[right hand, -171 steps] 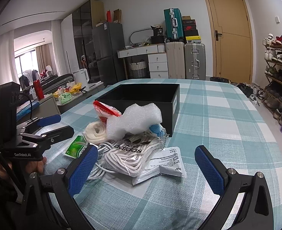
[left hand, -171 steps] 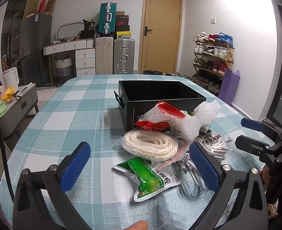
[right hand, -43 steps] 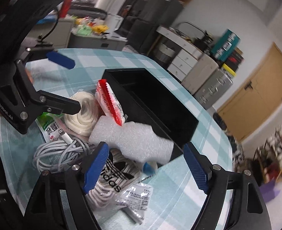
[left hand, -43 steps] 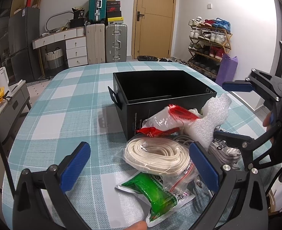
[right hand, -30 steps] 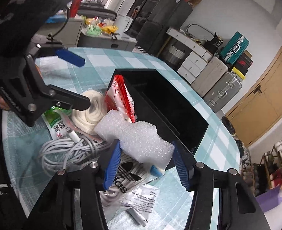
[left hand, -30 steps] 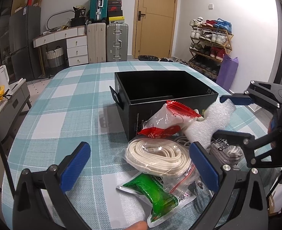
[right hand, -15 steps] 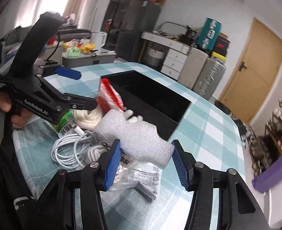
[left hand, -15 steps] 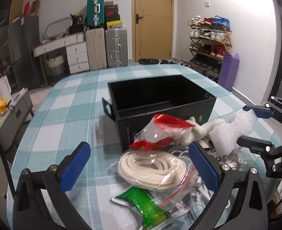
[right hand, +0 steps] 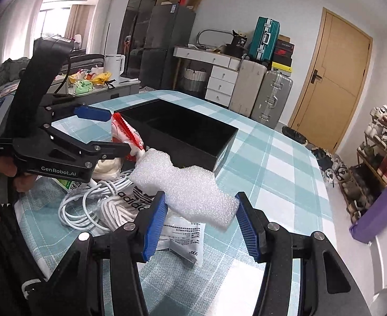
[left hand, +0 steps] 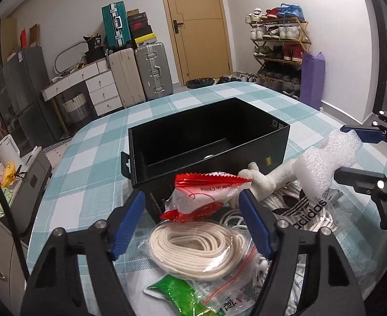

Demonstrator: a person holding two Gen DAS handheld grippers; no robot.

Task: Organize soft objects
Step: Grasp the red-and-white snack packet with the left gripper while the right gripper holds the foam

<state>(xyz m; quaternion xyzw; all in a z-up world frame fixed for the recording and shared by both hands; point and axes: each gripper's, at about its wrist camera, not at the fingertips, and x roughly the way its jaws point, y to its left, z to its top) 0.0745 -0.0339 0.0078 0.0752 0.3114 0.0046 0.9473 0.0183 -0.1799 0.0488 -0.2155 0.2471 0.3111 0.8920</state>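
Two blue-padded fingers of the left gripper (left hand: 190, 220) parted in the left wrist view, reaching from 6 o'clock toward the pile, holding nothing. Between their tips, a red-and-clear snack bag (left hand: 205, 193), not visibly pinched by either pad. Below it, toward 6 o'clock, a coil of cream rope (left hand: 197, 246) in a clear zip bag, and a green packet (left hand: 177, 296) at the bottom edge. Behind the bag, at 12 o'clock, an open black box (left hand: 209, 138) on the checked counter (left hand: 93, 158). At 3 o'clock, the right gripper (left hand: 357, 155) clamped on a white foam block (left hand: 330, 160), raised clear of the adidas bag (left hand: 307, 206) of white cord. Beside the foam, toward the centre, a white plush limb (left hand: 267, 180) lying against the box's front wall.

Seen from the right wrist: fingers of the right gripper (right hand: 198, 221) pressed against both sides of the foam block (right hand: 185, 188), lifted off the counter (right hand: 272, 158). Under it, a white printed sachet (right hand: 182, 239) and the adidas bag (right hand: 130, 201); at 9 o'clock, loose white cable (right hand: 80, 205). Left gripper (right hand: 109, 131) at 10 o'clock, parted, snack bag (right hand: 126, 134) at its tips. Black box (right hand: 182, 134) at 12 o'clock, just beyond the foam.
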